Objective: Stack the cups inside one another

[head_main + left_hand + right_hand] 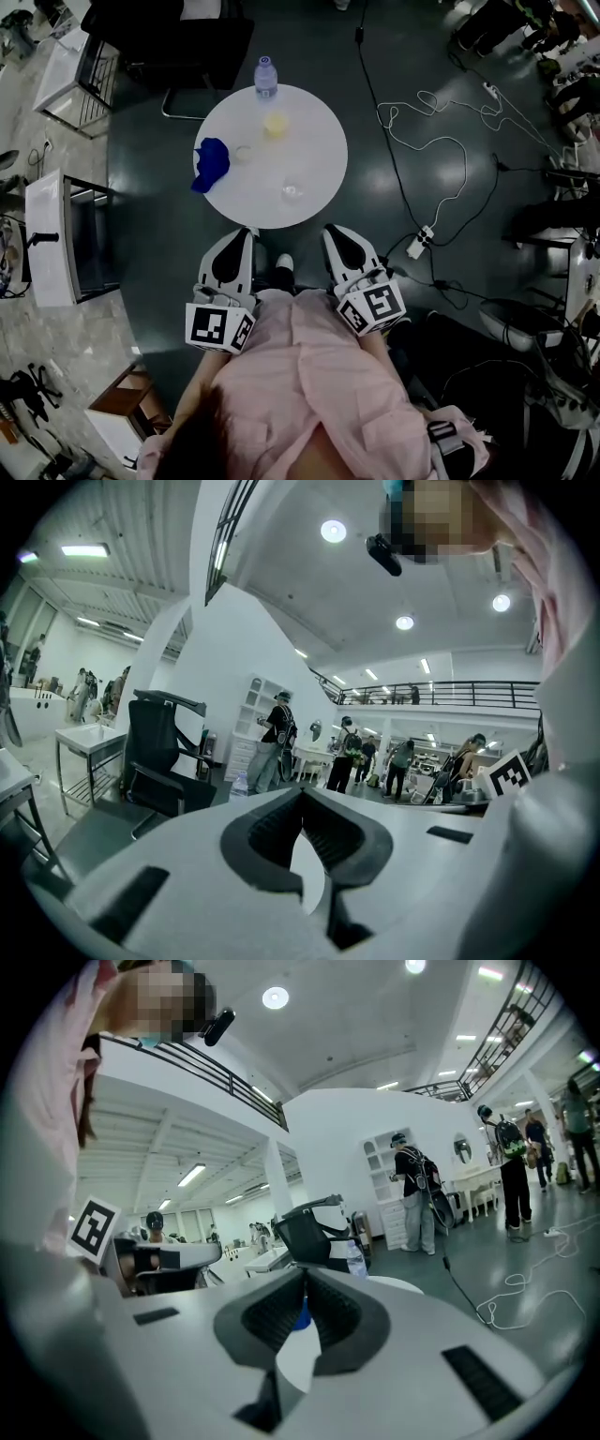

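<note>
My left gripper (247, 232) with jaws together on nothing, my right gripper (329, 230) likewise pressed closed and empty, round table (323, 141) just ahead of both tips, nearest clear cup (292, 191) ahead between them, smaller clear cup (243, 153) and yellow cup (275, 125) farther ahead, blue cloth (211, 164) ahead of my left jaws, bottle (266, 77) farthest.

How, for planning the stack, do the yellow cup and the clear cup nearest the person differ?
The yellow cup is opaque; the clear cup is see-through. The yellow cup stands far, by the bottle; the clear cup sits at the near edge. Both rest on the round white table.
</note>
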`<state>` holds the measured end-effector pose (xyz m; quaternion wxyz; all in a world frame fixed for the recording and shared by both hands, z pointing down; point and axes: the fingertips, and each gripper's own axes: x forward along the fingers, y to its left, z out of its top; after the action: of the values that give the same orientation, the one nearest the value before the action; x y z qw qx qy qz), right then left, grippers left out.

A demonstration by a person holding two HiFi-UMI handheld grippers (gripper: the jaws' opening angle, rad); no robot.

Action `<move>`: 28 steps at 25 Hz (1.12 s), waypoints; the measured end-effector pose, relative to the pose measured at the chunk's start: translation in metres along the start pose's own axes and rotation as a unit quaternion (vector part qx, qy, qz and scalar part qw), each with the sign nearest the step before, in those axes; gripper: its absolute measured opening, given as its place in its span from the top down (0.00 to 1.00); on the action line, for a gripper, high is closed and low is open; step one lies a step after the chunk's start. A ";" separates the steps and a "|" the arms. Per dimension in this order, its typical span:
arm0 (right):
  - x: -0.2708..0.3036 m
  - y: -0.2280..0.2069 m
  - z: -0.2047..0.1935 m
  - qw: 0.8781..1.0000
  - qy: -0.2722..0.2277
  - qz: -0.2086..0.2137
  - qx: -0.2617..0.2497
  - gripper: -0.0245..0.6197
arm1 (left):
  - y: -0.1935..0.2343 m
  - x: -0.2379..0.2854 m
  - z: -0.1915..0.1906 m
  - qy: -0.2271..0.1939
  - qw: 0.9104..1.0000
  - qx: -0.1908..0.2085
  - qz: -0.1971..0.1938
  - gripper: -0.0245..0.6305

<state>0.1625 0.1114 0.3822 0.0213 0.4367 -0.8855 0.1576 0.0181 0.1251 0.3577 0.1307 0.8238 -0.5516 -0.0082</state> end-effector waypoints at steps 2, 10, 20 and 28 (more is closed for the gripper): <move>0.008 -0.003 0.001 1.000 -0.004 -0.012 0.000 0.91 | 0.010 0.007 0.000 0.000 1.000 -0.001 -0.007 0.93; 0.054 -0.005 0.017 0.998 -0.014 -0.056 -0.002 0.91 | 0.053 0.046 0.027 0.001 0.999 0.002 -0.044 0.93; 0.089 -0.003 0.033 0.993 -0.026 -0.117 0.003 0.91 | 0.094 0.079 0.054 0.008 0.995 0.004 -0.096 0.93; 0.095 -0.008 0.033 0.988 -0.028 -0.155 0.004 0.91 | 0.108 0.097 0.050 0.016 0.993 -0.008 -0.118 0.93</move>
<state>0.1135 0.0239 0.3695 0.0187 0.5729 -0.8067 0.1435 -0.0494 -0.0126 0.3460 0.1446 0.8820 -0.4482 -0.0150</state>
